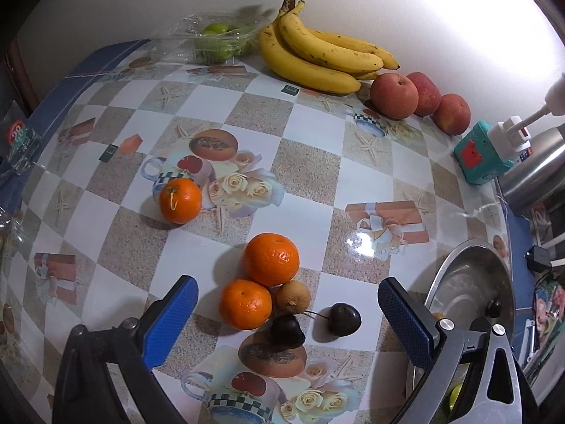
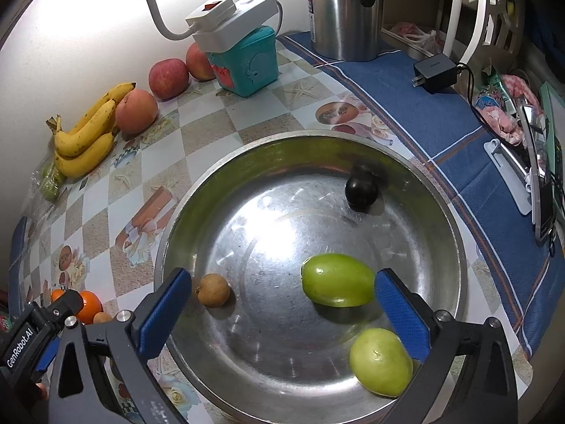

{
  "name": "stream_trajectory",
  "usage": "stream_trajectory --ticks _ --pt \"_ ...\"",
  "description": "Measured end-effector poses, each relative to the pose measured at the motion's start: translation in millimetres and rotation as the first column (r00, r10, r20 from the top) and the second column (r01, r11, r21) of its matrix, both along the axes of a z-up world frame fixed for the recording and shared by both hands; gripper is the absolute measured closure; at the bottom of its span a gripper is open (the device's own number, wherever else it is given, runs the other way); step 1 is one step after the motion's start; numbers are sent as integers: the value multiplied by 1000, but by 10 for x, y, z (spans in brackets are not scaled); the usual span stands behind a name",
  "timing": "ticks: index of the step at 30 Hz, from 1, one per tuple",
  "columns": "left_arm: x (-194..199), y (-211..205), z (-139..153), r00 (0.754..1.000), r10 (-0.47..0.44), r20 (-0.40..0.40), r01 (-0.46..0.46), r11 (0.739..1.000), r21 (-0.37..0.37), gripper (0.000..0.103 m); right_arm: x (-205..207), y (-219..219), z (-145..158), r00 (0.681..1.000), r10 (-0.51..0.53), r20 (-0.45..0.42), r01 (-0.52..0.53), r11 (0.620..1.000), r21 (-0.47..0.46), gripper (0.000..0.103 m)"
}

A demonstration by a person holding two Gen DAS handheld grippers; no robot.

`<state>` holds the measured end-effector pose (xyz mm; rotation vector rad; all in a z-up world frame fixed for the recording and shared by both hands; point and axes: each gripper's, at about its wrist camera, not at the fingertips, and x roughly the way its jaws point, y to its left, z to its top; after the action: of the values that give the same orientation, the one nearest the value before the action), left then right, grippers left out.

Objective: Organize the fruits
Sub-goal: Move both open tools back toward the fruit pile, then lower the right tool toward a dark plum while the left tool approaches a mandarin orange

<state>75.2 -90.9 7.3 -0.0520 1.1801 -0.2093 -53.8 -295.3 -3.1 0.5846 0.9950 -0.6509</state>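
Note:
My left gripper [image 1: 286, 304] is open and empty, low over a cluster of two oranges [image 1: 271, 259] [image 1: 245, 304], a small brown longan [image 1: 293, 297] and two dark cherries [image 1: 344, 319] [image 1: 286, 330]. A third orange [image 1: 180, 200] lies farther left. My right gripper [image 2: 282, 293] is open and empty above the steel bowl [image 2: 455, 219]. The bowl holds two green fruits [image 2: 338, 280] [image 2: 380, 361], a brown longan [image 2: 213, 290] and a dark cherry [image 2: 361, 189]. The upper green fruit lies between the fingers, nearer the right one.
Bananas [image 1: 317, 58], three red apples [image 1: 394, 96] and a clear box of green fruit [image 1: 217, 40] line the back wall. A teal box [image 1: 482, 157], a power strip [image 2: 229, 17] and a steel kettle [image 2: 344, 10] stand at the right. A charger [image 2: 436, 72] lies on the blue cloth.

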Motion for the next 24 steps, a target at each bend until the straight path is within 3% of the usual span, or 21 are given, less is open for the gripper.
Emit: stream_trajectory --ticks 17,24 --pt "10 16 81 993 -103 52 94 984 151 0 78 137 91 998 57 36 -57 998 1 0" --pt "103 323 181 996 -50 72 38 988 152 0 256 435 182 982 174 76 -175 984 11 0"
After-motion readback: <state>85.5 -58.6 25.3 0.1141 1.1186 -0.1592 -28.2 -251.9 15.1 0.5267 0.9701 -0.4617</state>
